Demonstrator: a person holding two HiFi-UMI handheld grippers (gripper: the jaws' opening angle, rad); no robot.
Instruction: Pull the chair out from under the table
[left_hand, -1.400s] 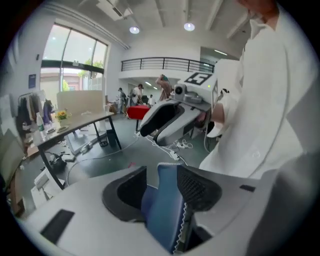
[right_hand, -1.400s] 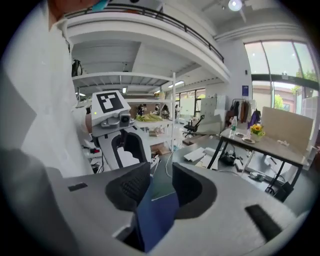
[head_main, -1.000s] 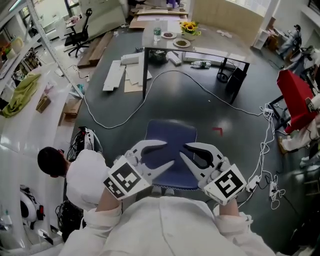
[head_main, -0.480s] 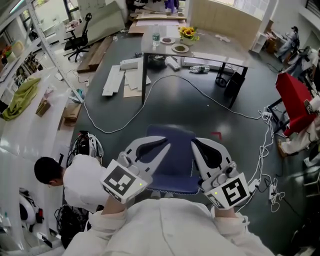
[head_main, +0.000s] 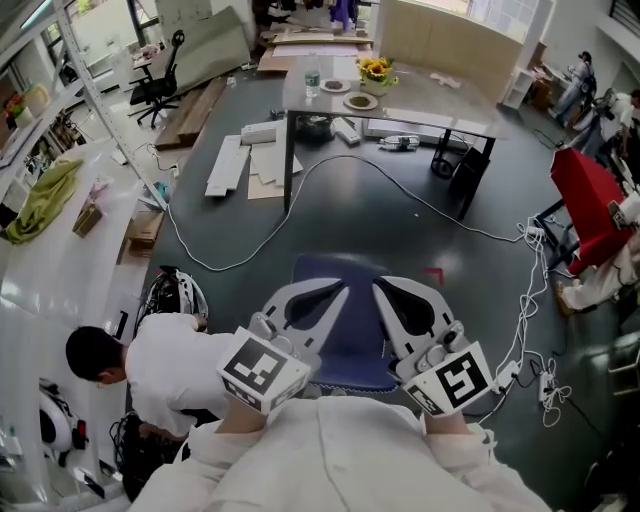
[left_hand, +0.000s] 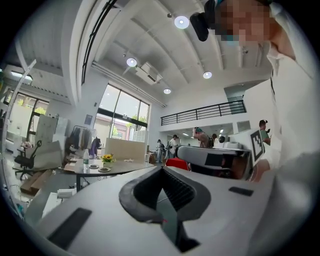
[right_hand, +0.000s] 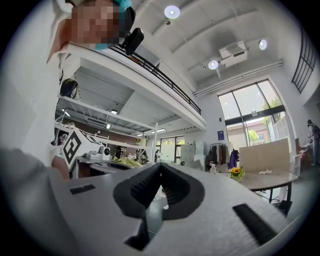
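The chair (head_main: 358, 335), with a blue padded seat, stands on the dark floor just in front of me, well apart from the grey table (head_main: 420, 92) at the far side. My left gripper (head_main: 346, 289) and right gripper (head_main: 377, 284) hover side by side over the seat, both shut with nothing between the jaws. In the left gripper view the left gripper (left_hand: 162, 170) points level toward the table (left_hand: 112, 169). Over in the right gripper view the right gripper (right_hand: 160, 165) also points level, with the table (right_hand: 267, 180) at the right.
A person (head_main: 160, 360) crouches at my left. A white cable (head_main: 330, 150) loops across the floor. Flowers (head_main: 377, 68), plates and a bottle stand on the table. Pale boards (head_main: 235, 150) lie left of it. A red object (head_main: 595, 195) and more cables are at the right.
Both grippers' jaws closed from partly open to shut, and both grippers rose a little and drew closer together over the seat. The crouching person shifted slightly.
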